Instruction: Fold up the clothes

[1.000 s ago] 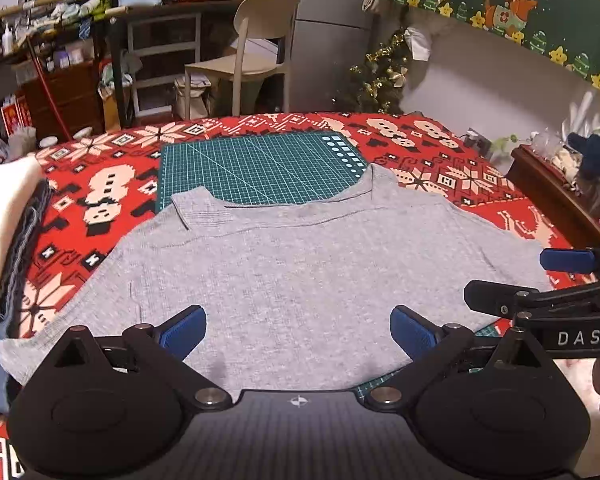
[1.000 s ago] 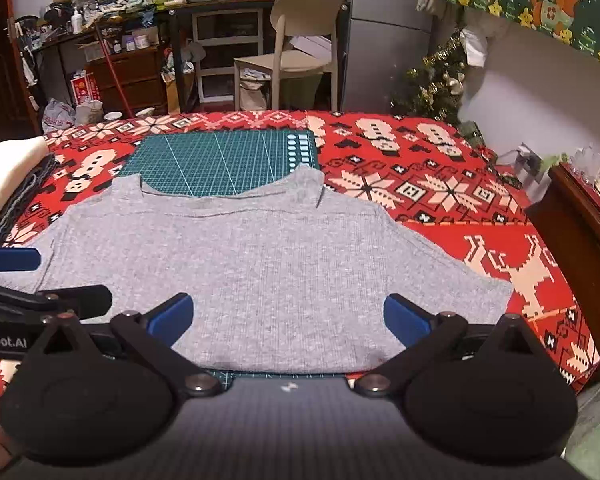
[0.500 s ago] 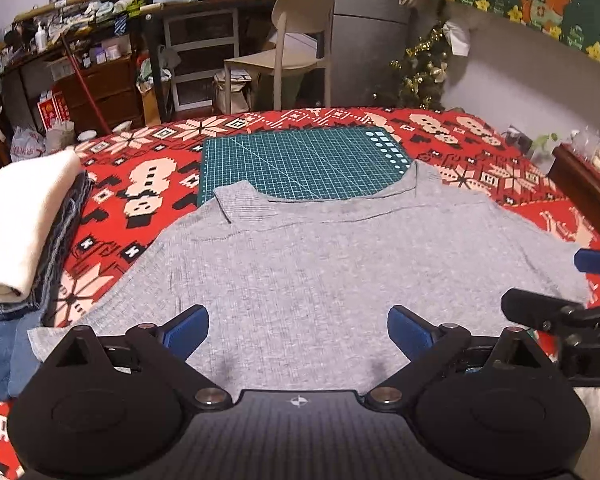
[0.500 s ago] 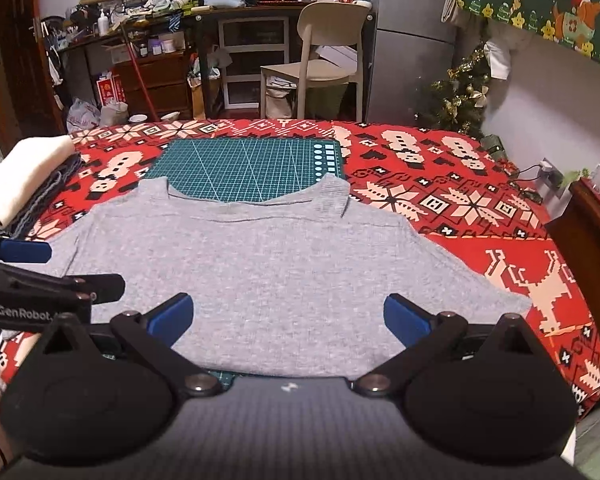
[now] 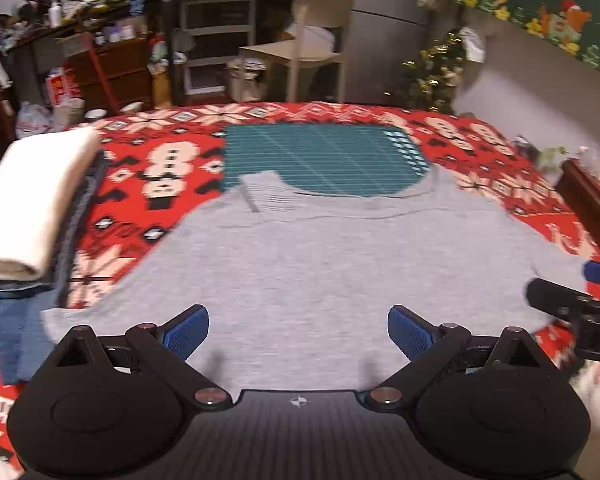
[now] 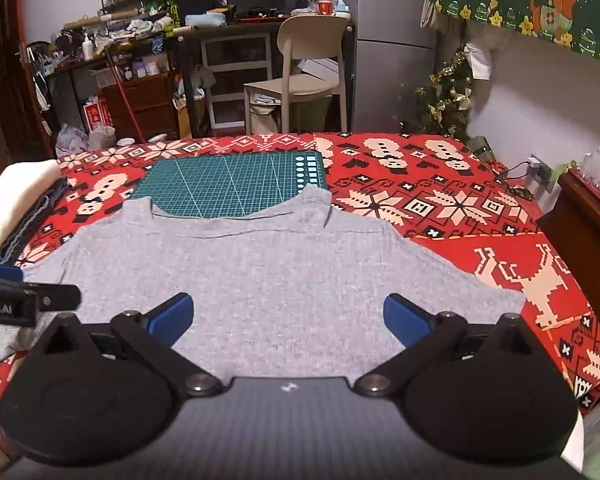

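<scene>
Left gripper (image 5: 298, 334) and right gripper (image 6: 286, 320), each at 6 o'clock in its own wrist view, stand with blue-padded jaws spread wide and empty above the near hem of the grey ribbed T-shirt (image 6: 268, 276), touching nothing. The T-shirt lies flat at frame centre on the red snowman-patterned cover (image 6: 440, 204), short sleeves out toward 9 and 3 o'clock, its wide neckline overlapping the near edge of the green cutting mat (image 6: 228, 184) at 12 o'clock. A stack of folded clothes (image 5: 32, 204) topped by a cream piece rests at 9 o'clock, and a beige chair (image 6: 304, 76) stands beyond the far edge at 12 o'clock.
</scene>
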`<state>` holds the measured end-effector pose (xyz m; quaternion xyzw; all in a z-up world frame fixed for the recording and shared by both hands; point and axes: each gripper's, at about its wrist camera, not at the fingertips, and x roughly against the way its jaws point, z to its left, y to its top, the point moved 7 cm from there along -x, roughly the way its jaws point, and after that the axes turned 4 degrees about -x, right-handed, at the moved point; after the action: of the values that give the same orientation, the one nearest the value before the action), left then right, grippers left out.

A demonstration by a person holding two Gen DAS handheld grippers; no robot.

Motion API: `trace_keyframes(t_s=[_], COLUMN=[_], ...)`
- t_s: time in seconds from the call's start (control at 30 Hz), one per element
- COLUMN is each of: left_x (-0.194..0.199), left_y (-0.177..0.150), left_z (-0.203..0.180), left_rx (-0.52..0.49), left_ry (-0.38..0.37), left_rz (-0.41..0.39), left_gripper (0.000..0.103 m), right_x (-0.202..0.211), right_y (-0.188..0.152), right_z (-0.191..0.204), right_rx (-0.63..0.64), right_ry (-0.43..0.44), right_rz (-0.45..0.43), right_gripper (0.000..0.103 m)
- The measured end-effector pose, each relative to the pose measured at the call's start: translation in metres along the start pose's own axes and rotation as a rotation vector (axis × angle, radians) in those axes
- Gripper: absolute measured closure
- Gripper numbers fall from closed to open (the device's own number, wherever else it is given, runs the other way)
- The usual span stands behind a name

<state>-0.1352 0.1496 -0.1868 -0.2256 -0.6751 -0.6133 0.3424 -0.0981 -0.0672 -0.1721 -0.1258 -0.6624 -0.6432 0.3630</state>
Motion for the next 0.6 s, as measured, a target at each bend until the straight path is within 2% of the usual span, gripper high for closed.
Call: trace_keyframes(t_s=[0.4,0.6], left_x=[0.014,0.022], left_y=[-0.011,-0.013], left_z=[0.052,0.067], left_rx=[0.131,0.18], left_ry=[0.083,0.12], left_rz=[0.029,0.005], left_gripper=[0.006,0.006], right_x=[-0.008,-0.011], right_y=[-0.003,-0.005], right_z=[-0.012,-0.007], right_rx=[-0.051,-0.034], right_ry=[-0.009,0.025], right_rz=[0.035,0.034], right_gripper=[0.001,0.001])
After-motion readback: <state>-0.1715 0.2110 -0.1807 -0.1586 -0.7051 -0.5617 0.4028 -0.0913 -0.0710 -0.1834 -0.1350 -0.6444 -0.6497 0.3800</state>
